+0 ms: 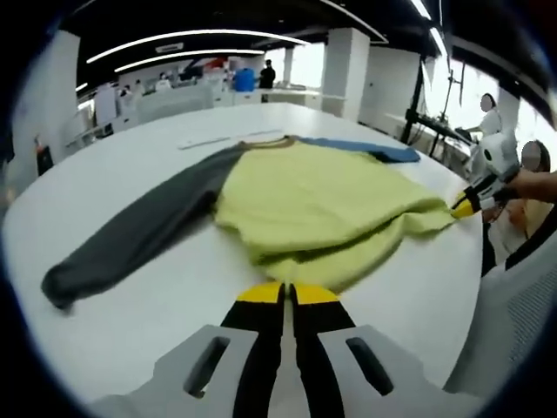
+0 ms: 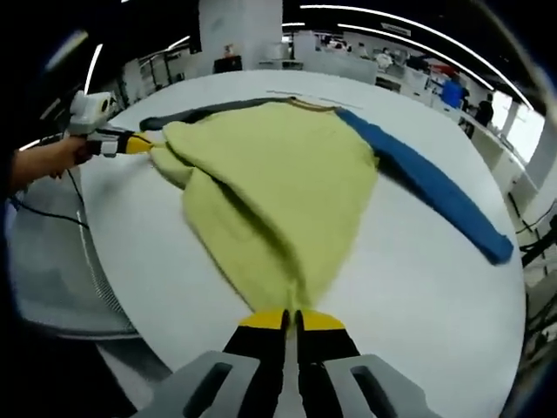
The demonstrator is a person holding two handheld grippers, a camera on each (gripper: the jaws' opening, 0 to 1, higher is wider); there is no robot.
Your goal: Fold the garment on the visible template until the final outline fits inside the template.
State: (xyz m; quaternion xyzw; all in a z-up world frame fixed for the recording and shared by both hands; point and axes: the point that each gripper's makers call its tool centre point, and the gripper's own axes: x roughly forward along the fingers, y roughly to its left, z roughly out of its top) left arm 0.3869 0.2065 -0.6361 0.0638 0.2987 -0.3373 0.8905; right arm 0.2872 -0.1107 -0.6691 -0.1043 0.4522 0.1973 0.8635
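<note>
Yellow-green garment (image 1: 326, 205) spread on white round worktop (image 1: 139, 296), no readable print, grey sleeve (image 1: 130, 235) and blue sleeve (image 2: 435, 187) splayed to opposite sides, left gripper (image 1: 285, 294) and right gripper (image 2: 292, 320) each clamped on 1 hem corner, near edge bunched

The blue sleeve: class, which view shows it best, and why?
The right gripper view: the blue sleeve lies full length across the white table. The left gripper view shows it as a thin strip behind the yellow body.
</note>
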